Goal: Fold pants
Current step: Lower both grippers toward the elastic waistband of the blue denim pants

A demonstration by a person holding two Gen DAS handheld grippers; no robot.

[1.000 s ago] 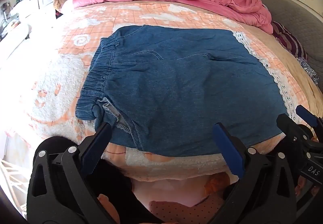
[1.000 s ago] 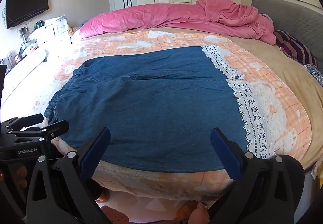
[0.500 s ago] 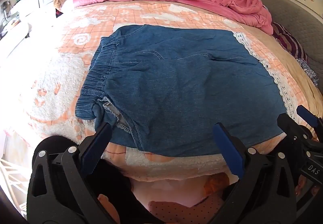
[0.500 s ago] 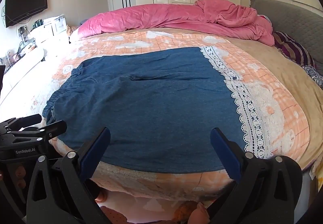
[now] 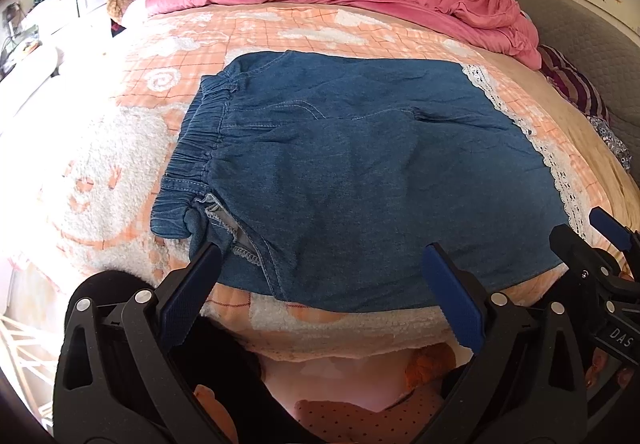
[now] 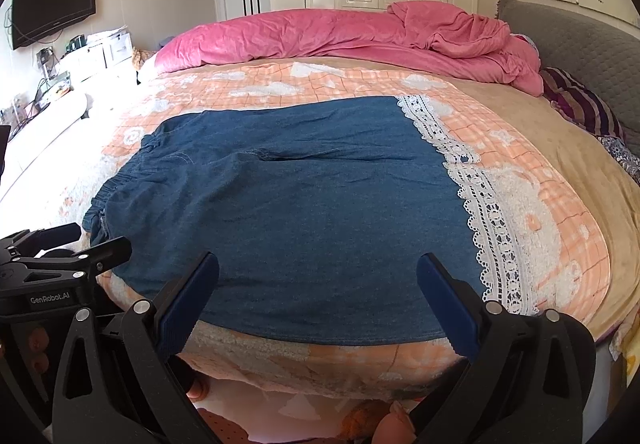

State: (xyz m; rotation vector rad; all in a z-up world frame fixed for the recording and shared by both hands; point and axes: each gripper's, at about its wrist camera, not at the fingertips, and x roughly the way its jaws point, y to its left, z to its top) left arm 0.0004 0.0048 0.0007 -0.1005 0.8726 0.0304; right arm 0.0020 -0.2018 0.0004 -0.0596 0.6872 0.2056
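Grippers left (image 5: 320, 276) and right (image 6: 318, 278) hover level at bed edge, jaws wide apart, holding nothing; denim pants (image 5: 360, 172) lie flat on fuzzy orange blanket (image 5: 120, 148), elastic waistband bunched, lace-trimmed hem.

I see the pants (image 5: 360, 172) in mid-blue denim with paler stitching, and a white lace trim (image 6: 492, 228) with an openwork loop pattern along their hem. The blanket (image 5: 120, 148) under them is peach-orange, checked, with fuzzy white patches. The duvet (image 6: 340, 36) beyond is solid pink. The pillow (image 6: 580, 104) is striped purple and dark. My left gripper (image 5: 318, 288) and right gripper (image 6: 318, 292) are black with blue pads (image 5: 452, 300).
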